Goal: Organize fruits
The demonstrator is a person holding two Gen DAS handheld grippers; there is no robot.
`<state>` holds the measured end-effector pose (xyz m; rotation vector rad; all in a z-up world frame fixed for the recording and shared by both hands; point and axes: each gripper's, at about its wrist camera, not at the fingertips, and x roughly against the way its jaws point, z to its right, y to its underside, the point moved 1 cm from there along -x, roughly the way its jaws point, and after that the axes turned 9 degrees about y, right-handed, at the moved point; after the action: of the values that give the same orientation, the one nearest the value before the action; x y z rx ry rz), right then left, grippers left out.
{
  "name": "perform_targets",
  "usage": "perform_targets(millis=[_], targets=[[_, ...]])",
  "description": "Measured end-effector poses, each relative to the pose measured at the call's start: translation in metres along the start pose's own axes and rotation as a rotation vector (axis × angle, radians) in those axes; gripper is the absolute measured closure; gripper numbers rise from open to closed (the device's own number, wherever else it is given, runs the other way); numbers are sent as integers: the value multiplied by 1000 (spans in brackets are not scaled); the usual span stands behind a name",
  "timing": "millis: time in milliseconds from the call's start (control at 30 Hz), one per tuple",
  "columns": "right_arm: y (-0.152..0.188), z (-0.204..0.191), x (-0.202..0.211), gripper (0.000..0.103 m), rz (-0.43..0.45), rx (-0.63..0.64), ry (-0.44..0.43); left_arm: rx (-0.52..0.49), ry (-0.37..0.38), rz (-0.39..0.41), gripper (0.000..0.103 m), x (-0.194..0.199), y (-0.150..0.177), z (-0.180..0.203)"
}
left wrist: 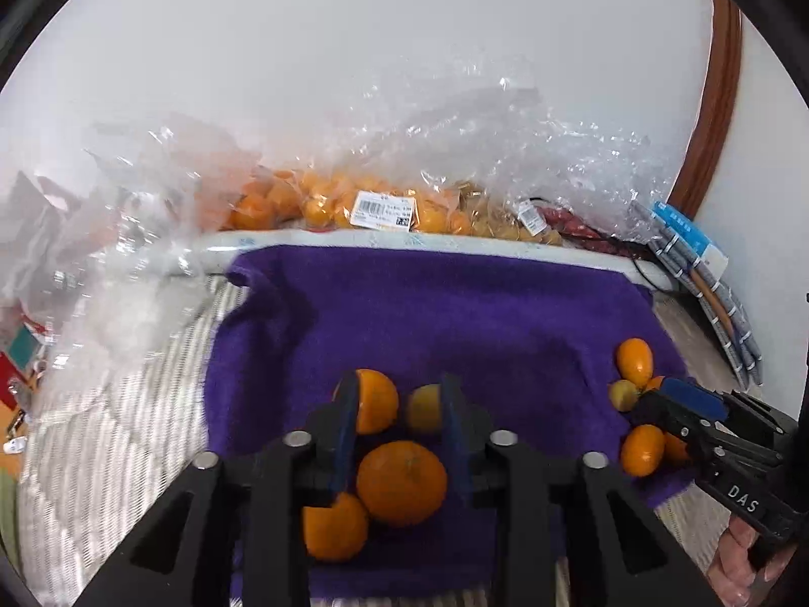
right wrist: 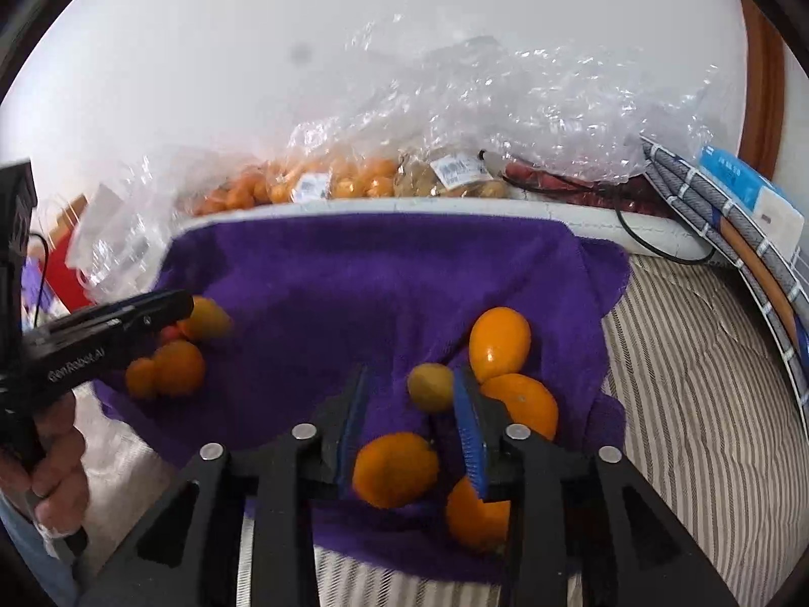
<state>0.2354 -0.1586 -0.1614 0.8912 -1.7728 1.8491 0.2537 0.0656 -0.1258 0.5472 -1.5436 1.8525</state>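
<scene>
A purple towel (left wrist: 430,313) lies on the striped bed, also in the right wrist view (right wrist: 354,278). My left gripper (left wrist: 399,404) is open over a group of oranges: a large one (left wrist: 402,483) sits between its fingers, one (left wrist: 376,399) beyond, one (left wrist: 336,526) lower left, and a small yellowish fruit (left wrist: 422,407). My right gripper (right wrist: 412,394) is open over a second group: an orange (right wrist: 394,468) between its fingers, a small yellow-green fruit (right wrist: 430,387), and oranges (right wrist: 500,341) to the right. The right gripper shows in the left wrist view (left wrist: 672,399).
Clear plastic bags of oranges (left wrist: 354,202) and other produce (right wrist: 450,177) lie behind a white ledge (left wrist: 404,243). Crumpled plastic (left wrist: 101,263) lies at the left. Folded grey cloth and a blue box (right wrist: 748,202) lean at the right.
</scene>
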Motion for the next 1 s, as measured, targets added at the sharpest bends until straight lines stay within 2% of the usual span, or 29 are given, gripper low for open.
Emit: perform_targets(millis=[33,100,167,300,333,400,467,533,567,600,700,1000], targets=[[-2,-1,8,59,4,-4,4,3,1,1,60,8,0,1],[-2,-1,32,43,35,-15,23,1,-4,24,54,30,3,4],[0,-2,60,38,65,-25,45,-11,-36,39,51,53,8,9],[12,-3,110,37,66,-44,93,-1,-49,66,39,94,21,18],[16,-4,118,37,62,-49,96,5,-48,75,39,106,26,21],[25,-5,137,37,36,-44,91,10,-53,83,32,122,34,25],[35,-3,157,37,53,-59,134,3,-64,110,29,140,43,32],[45,-3,177,32,71,-59,168,-4,-81,126,21,154,51,39],[49,-2,185,21,78,-62,179,-5,-84,133,19,162,56,42],[54,-2,195,11,90,-68,183,-6,-84,138,19,168,59,45],[66,0,217,5,127,-77,184,-11,-79,144,17,184,67,53],[90,4,251,4,126,-107,203,-23,-116,160,16,216,85,71]])
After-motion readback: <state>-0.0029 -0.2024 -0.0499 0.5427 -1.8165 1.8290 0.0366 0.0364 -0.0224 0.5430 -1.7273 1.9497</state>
